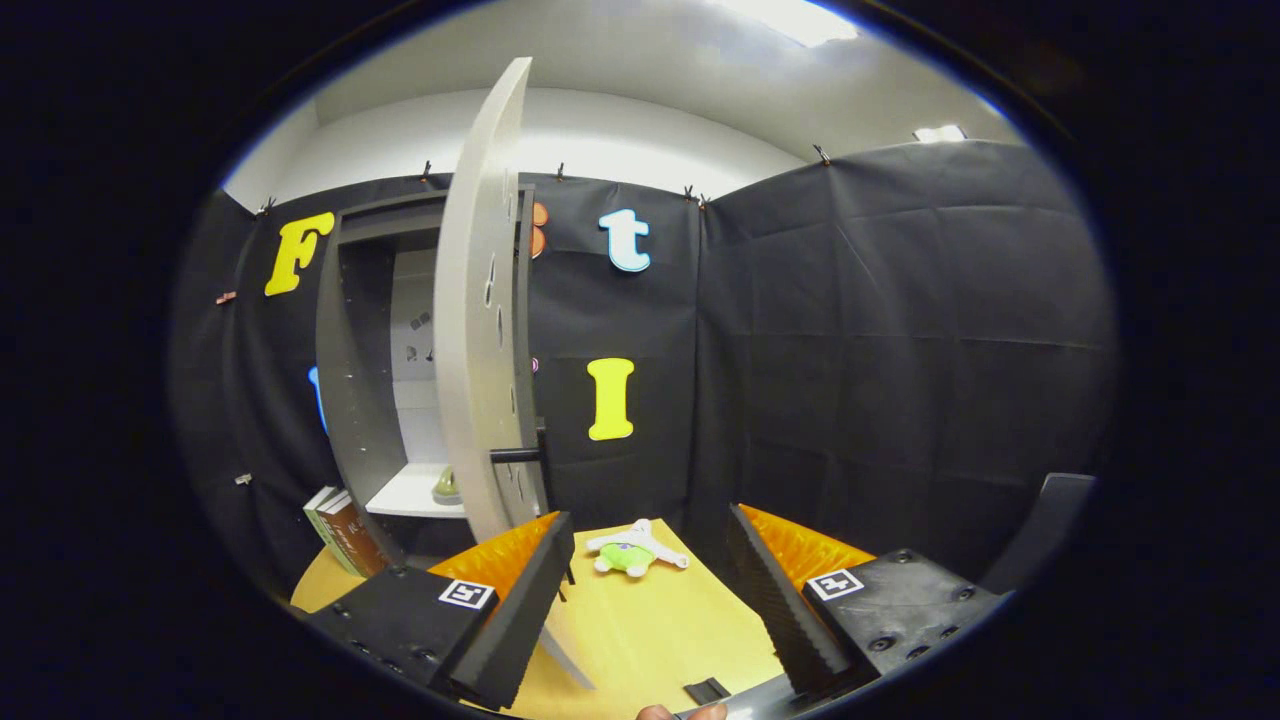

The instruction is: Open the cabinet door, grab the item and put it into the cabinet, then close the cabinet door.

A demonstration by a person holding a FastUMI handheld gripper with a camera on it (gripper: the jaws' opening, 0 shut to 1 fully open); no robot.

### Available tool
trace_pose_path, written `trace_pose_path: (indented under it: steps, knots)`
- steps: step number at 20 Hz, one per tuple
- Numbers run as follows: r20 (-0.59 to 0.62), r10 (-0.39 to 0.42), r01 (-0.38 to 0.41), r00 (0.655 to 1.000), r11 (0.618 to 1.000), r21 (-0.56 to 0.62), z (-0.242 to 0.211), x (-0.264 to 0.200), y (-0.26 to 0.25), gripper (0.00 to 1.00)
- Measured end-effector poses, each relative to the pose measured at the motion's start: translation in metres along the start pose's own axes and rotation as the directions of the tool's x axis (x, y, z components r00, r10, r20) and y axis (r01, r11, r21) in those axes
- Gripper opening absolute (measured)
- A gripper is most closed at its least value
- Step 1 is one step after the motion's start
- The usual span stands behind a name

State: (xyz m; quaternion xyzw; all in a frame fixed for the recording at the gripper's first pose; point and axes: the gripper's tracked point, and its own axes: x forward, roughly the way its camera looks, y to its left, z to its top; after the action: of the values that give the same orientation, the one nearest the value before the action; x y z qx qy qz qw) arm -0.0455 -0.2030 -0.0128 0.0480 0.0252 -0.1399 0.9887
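A grey cabinet [352,380] stands on the wooden table [650,630], beyond my left finger. Its pale door [480,320] is swung wide open, edge-on toward me, with a dark handle [518,455] on its far side. A small greenish object [446,487] sits on the white shelf [410,495] inside. A small green-and-white plush toy [634,552] lies on the table just ahead, between my fingers. My gripper [650,610] is open with nothing between its fingers; the left finger [515,590] is close to the door's lower edge.
Several books [342,532] lean against the cabinet's left side on the table. A small dark piece [706,690] lies on the table near me, beside a fingertip of a hand [682,712]. Black cloth walls close in behind and to the right.
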Motion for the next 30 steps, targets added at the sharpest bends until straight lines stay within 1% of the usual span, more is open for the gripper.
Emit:
trace_pose_path:
  steps: [4,7,9,12,14,16,24,30]
  knots:
    - [-0.002,0.031,-0.031,1.0,1.0,0.005,-0.002,0.014,0.012,0.97]
    - [0.006,0.037,-0.037,0.999,0.999,-0.014,0.0,0.013,0.016,0.97]
    - [0.01,0.03,-0.03,0.999,0.999,-0.01,0.002,0.014,0.013,0.97]
    - [0.013,-0.004,0.004,1.0,1.0,0.025,0.006,0.02,0.0,0.97]
    - [-0.015,0.008,-0.007,1.0,0.999,0.031,-0.005,0.023,0.006,0.97]
    - [-0.007,-0.001,0.001,1.0,1.0,0.014,-0.003,0.025,0.006,0.96]
    - [-0.009,0.023,-0.023,1.0,1.0,0.0,-0.004,0.009,0.043,0.97]
    - [-0.019,0.093,-0.092,0.995,0.995,0.022,-0.008,-0.003,0.083,0.97]
